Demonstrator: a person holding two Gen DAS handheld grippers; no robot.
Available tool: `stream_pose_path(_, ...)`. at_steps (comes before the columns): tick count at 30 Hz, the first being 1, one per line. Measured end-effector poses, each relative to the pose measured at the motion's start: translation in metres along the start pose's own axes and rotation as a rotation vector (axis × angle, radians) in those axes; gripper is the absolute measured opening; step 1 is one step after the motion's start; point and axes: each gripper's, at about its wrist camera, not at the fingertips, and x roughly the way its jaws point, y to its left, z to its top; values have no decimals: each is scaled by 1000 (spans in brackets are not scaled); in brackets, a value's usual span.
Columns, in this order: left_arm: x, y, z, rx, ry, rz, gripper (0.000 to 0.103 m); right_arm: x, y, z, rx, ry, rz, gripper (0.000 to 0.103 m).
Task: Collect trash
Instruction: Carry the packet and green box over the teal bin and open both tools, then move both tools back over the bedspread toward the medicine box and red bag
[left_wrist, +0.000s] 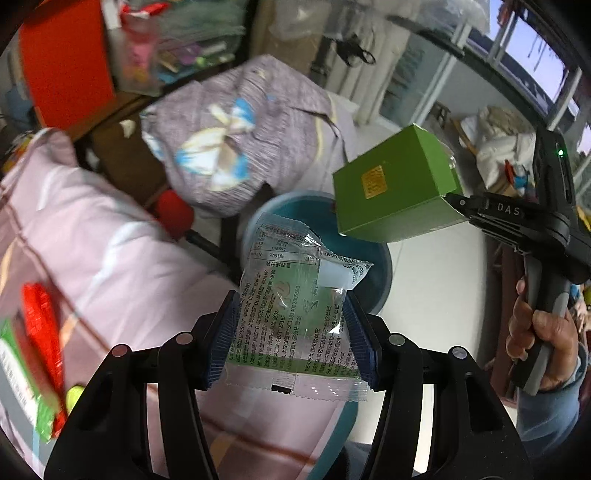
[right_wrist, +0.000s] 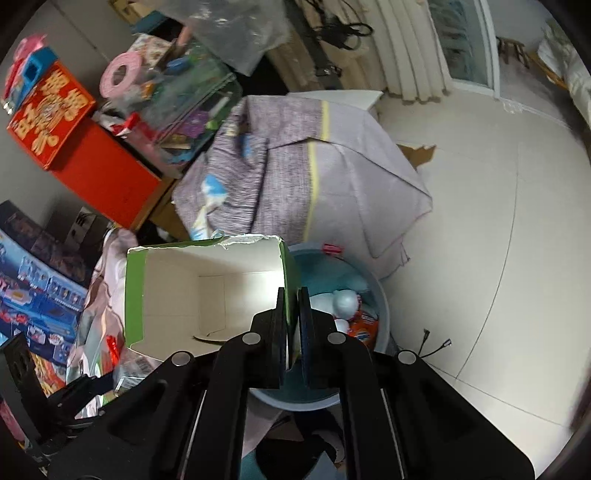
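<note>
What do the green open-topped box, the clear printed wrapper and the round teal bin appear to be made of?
The green open-topped box looks like thin paperboard: glossy green outside, plain white inside, with a ragged torn rim. The clear printed wrapper seems to be thin plastic film: see-through, shiny, creased, with zigzag-cut sealed ends. The round teal bin is probably moulded plastic, judging by its smooth, even rim, though that is less certain.

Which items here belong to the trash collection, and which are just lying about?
Job items:
- clear snack wrapper, in left gripper
- empty green carton, in right gripper
- blue bin, trash already inside

Lying about:
- folded purple blanket
- red gift box
- pink tape roll
</note>
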Motion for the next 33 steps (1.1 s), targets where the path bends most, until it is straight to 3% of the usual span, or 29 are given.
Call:
stream_pose_path(7,57,-21,14,34,98,-29,61,25,-20,3,38,44,-26,6)
stream_pose_path(12,80,-25,17,35,136,-35,78,34,-26,4,44,59,-40,6)
stream_pose_path(25,72,-2,10,-53,122,-50,92,57,-17,6,21,105,-55,9)
stream_pose_path(28,68,5,7,-64,114,-44,95,62,-8,4,4,116,-51,18)
stream_pose_path(29,67,7,6,-68,112,-39,96,63,-3,3,-4,120,-50,27)
stream_pose_path(30,66,10,5,-75,110,-37,96,64,0,3,-11,123,-48,47)
stream_pose_path(31,65,13,4,-83,109,-39,97,64,2,2,-14,122,-50,58)
stream_pose_path(32,65,15,4,-89,110,-42,97,64,5,2,-17,116,-57,65)
stream_pose_path(33,64,18,3,-95,111,-45,97,63,7,2,-22,111,-61,66)
